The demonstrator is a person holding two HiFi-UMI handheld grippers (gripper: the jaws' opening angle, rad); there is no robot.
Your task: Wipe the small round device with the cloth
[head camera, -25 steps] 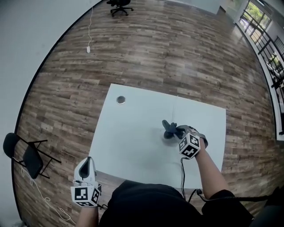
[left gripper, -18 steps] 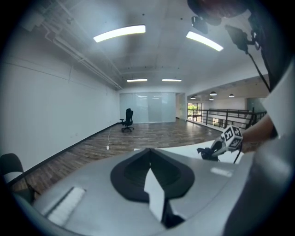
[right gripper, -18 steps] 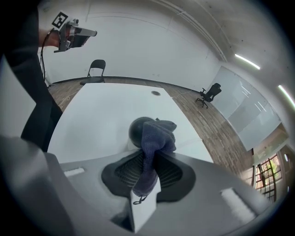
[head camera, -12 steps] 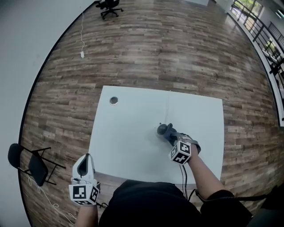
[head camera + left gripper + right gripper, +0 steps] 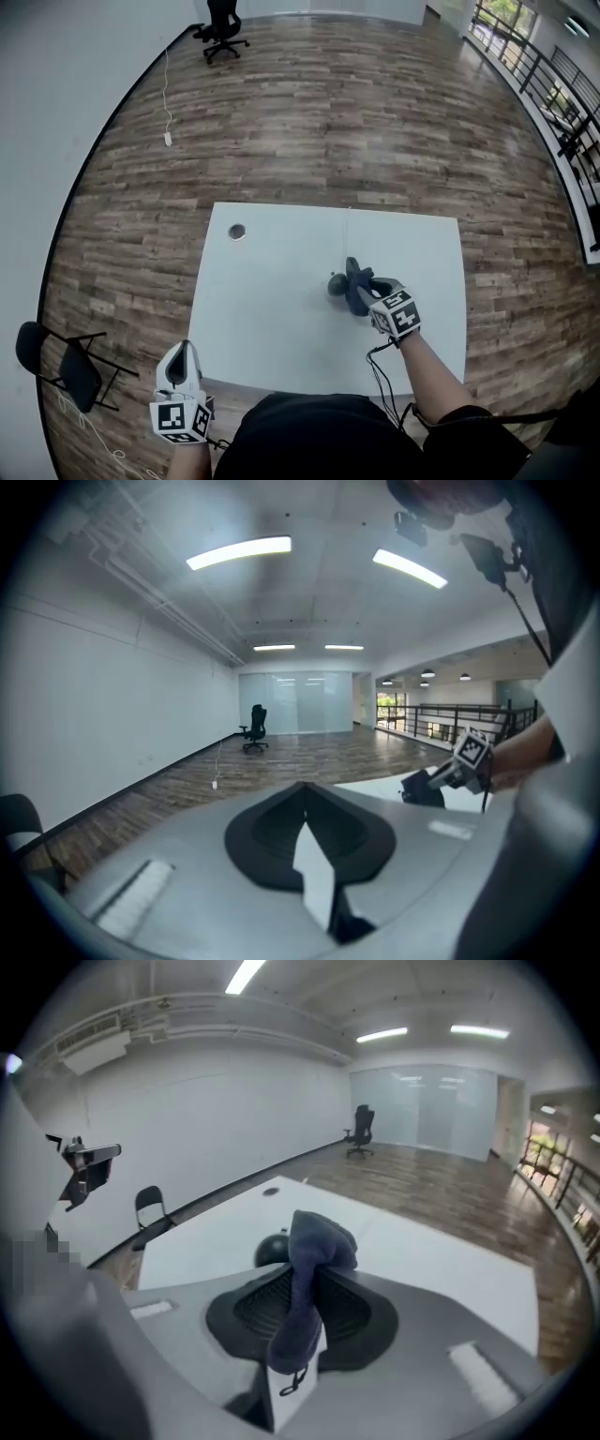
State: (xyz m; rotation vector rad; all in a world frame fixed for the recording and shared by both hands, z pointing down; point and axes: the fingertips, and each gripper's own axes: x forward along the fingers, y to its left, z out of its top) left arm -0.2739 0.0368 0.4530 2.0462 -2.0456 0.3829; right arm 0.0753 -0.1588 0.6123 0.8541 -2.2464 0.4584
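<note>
Cloth (image 5: 317, 1241) pinched, right hand-held gripper (image 5: 307, 1321) (head view unclear)

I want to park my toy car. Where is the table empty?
The table is bare on its whole left half, from the round hole down to the near edge, and along its right edge. It is crowded only mid-table, where the right gripper holds the cloth by the small round device.

Cloth (image 5: 357, 284) is just right of device (image 5: 336, 285) on table (image 5: 267, 300).
</note>
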